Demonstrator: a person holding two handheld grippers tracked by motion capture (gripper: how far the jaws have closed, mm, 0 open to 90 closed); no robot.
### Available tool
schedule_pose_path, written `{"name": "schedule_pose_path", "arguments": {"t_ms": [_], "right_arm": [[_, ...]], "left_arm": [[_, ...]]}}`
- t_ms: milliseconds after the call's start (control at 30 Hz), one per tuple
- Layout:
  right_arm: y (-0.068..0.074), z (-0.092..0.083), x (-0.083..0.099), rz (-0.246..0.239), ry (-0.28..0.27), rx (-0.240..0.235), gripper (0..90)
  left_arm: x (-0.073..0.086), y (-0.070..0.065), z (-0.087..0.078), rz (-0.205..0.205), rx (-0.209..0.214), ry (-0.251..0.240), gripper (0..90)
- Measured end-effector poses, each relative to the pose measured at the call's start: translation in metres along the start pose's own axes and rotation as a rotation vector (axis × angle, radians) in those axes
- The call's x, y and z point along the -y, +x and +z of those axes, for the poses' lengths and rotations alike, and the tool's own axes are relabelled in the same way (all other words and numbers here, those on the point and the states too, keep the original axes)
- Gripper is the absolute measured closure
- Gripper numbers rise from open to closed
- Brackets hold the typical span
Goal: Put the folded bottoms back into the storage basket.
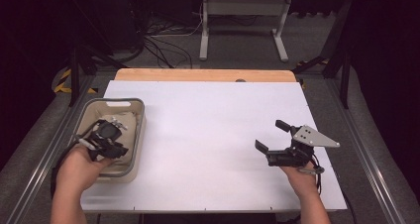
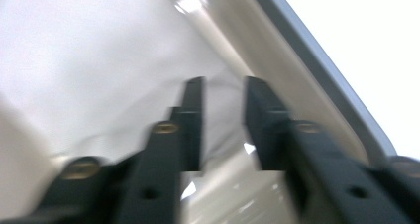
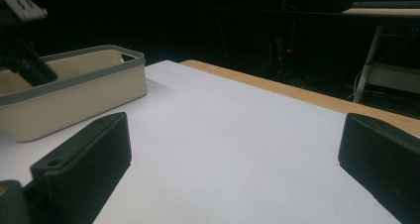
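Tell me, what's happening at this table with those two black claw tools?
A person holds a claw in each hand. The left claw is dipped into a beige bin at the left side of the white table, its jaws a little apart around a fold of pale cloth lying inside. Whether it actually grips the cloth is hard to tell. The right claw hangs over the bare right part of the table, jaws wide apart, holding nothing.

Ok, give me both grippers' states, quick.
Left gripper: jaws slightly apart inside the bin, around a cloth fold.
Right gripper: open, empty.
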State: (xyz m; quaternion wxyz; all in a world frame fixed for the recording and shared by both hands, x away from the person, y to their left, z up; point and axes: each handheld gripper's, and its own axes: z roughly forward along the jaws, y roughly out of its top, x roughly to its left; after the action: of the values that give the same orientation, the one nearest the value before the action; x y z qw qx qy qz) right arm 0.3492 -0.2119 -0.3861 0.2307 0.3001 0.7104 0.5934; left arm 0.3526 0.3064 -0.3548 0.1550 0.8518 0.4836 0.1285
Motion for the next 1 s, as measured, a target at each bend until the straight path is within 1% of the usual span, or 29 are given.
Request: {"name": "schedule_pose_path", "arguments": {"t_ms": [33,67,100,133,167,200,233,267,300,333,367,400,433,467,500,533,600,633,700,733,767,800,867,933,1000], "right_arm": [[0.001,0.000,0.000,0.000,-0.002,-0.004,0.6],[0.001,0.001,0.000,-0.003,0.000,-0.004,0.6],[0.001,0.001,0.000,-0.003,0.000,-0.004,0.6],[0.002,0.001,0.000,-0.007,0.002,-0.007,0.6],[0.002,0.002,0.000,-0.009,0.002,-0.007,0.6],[0.003,0.002,0.000,-0.010,0.004,-0.006,0.6],[0.003,0.002,0.000,-0.009,0.002,-0.007,0.6],[0.002,0.002,0.000,-0.008,0.001,-0.007,0.6],[0.002,0.002,0.000,-0.008,0.001,-0.007,0.6],[0.002,0.001,0.000,-0.008,0.002,-0.006,0.6],[0.002,0.001,0.000,-0.008,0.002,-0.005,0.6],[0.002,0.001,0.000,-0.006,0.002,-0.003,0.6],[0.002,0.001,0.000,-0.006,0.002,-0.003,0.6],[0.001,0.000,0.000,-0.009,-0.002,-0.006,0.6],[0.001,0.000,0.000,-0.009,-0.002,-0.006,0.6],[0.001,0.000,0.000,-0.010,-0.003,-0.006,0.6],[0.001,0.000,0.000,-0.009,-0.005,-0.005,0.6],[0.001,-0.001,-0.001,-0.008,-0.006,-0.005,0.6],[0.001,-0.001,-0.001,-0.006,-0.010,-0.006,0.6],[0.000,-0.002,-0.001,-0.004,-0.011,-0.004,0.6],[0.000,-0.002,-0.001,-0.004,-0.011,-0.004,0.6],[0.000,-0.002,-0.001,-0.004,-0.012,-0.002,0.6],[0.000,-0.003,-0.001,-0.006,-0.013,-0.001,0.6],[-0.001,-0.003,-0.001,-0.008,-0.015,-0.001,0.6],[-0.001,-0.003,-0.001,-0.008,-0.015,-0.002,0.6]], "left_arm": [[0.000,0.000,0.000,0.000,0.000,0.000,49.8],[0.002,0.005,-0.005,-0.040,0.005,-0.039,43.2],[0.004,0.010,-0.008,-0.069,0.014,-0.080,43.2],[0.007,0.016,-0.010,-0.101,0.031,-0.114,38.7],[0.009,0.019,-0.011,-0.125,0.038,-0.131,33.7],[0.010,0.021,-0.012,-0.140,0.047,-0.147,29.4],[0.010,0.023,-0.013,-0.151,0.047,-0.166,26.0],[0.010,0.023,-0.015,-0.164,0.048,-0.195,19.2],[0.011,0.023,-0.017,-0.175,0.056,-0.211,19.2],[0.010,0.024,-0.019,-0.174,0.063,-0.261,17.9],[0.010,0.023,-0.023,-0.176,0.075,-0.295,14.8],[0.010,0.022,-0.027,-0.171,0.101,-0.374,12.8],[0.010,0.022,-0.027,-0.171,0.101,-0.374,11.5],[0.010,0.021,-0.030,-0.172,0.145,-0.434,11.5],[0.010,0.020,-0.032,-0.168,0.168,-0.475,11.5],[0.010,0.019,-0.035,-0.158,0.212,-0.539,10.9],[0.010,0.016,-0.038,-0.151,0.273,-0.617,9.3],[0.009,0.015,-0.039,-0.141,0.299,-0.643,7.9],[0.009,0.012,-0.040,-0.129,0.310,-0.711,5.2],[0.010,0.010,-0.041,-0.128,0.318,-0.769,4.5],[0.010,0.010,-0.041,-0.128,0.318,-0.769,4.6],[0.011,0.010,-0.042,-0.130,0.326,-0.815,4.6],[0.012,0.008,-0.042,-0.125,0.336,-0.882,4.7],[0.013,0.006,-0.042,-0.114,0.349,-0.924,4.9],[0.014,0.004,-0.042,-0.108,0.355,-0.952,4.9]]}}
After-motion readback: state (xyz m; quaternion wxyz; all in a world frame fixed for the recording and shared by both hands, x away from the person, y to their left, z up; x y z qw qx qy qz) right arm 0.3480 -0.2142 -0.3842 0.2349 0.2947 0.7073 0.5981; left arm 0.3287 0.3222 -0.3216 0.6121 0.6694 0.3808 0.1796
